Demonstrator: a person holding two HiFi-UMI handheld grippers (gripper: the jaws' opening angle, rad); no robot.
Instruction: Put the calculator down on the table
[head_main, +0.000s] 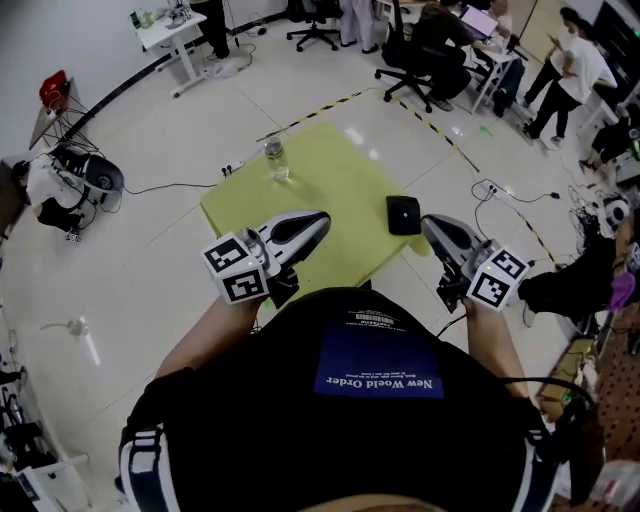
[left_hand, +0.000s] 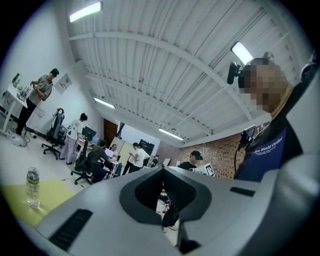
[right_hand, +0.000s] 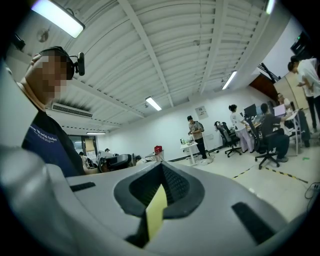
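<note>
The calculator (head_main: 403, 214), a small black square thing, lies flat at the right edge of the yellow-green table (head_main: 325, 180). My right gripper (head_main: 427, 222) hovers just right of it, level, jaws shut and holding nothing. My left gripper (head_main: 322, 218) hangs over the table's near edge, left of the calculator, jaws together and holding nothing. In the left gripper view the left gripper (left_hand: 162, 175) points across the room and the calculator is not seen. In the right gripper view only a sliver of table shows past the right gripper (right_hand: 161, 172).
A clear water bottle (head_main: 277, 159) stands near the table's far edge and shows as the bottle (left_hand: 32, 186) in the left gripper view. Cables and a power strip (head_main: 231, 168) lie on the floor. People work at desks (head_main: 470, 45) behind. A black bag (head_main: 575, 280) sits at the right.
</note>
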